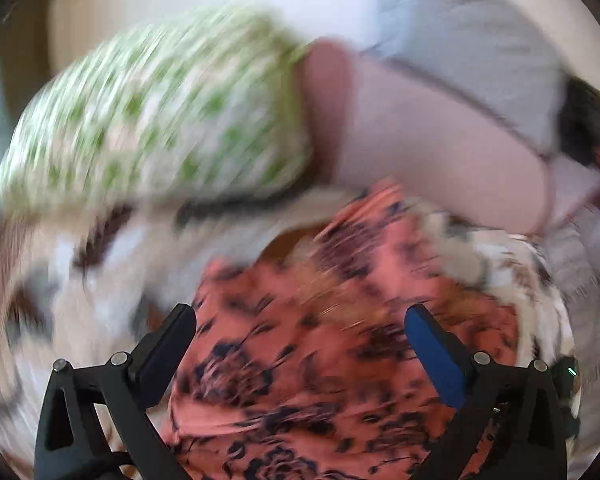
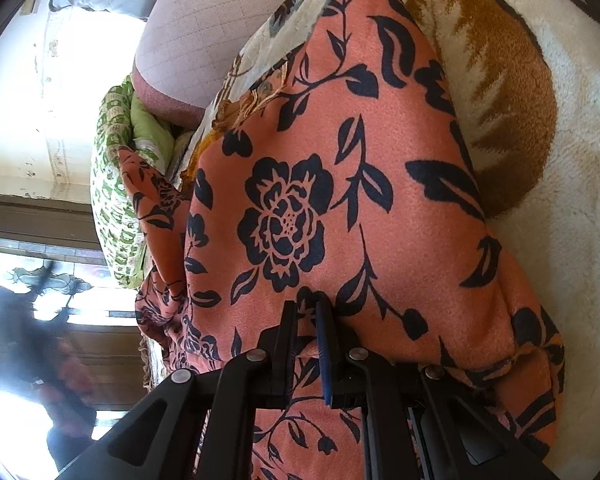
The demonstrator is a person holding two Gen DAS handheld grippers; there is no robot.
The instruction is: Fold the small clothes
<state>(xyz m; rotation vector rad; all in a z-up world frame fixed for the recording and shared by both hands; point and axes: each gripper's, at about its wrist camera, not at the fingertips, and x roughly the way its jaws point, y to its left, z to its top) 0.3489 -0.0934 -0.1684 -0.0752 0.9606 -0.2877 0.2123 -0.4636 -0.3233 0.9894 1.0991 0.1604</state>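
The salmon-pink garment printed with dark navy flowers and leaves point(image 2: 340, 184) lies spread over a cream fleece blanket with brown patches point(image 2: 572, 184). The right gripper point(image 2: 306, 312) is clamped on a fold of that fabric at its near edge. In the blurred left wrist view, the left gripper point(image 1: 300, 316) hangs above the same garment point(image 1: 308, 380), jaws spread wide with nothing pinched. A green-and-white patterned cushion point(image 1: 156, 112) sits beyond it.
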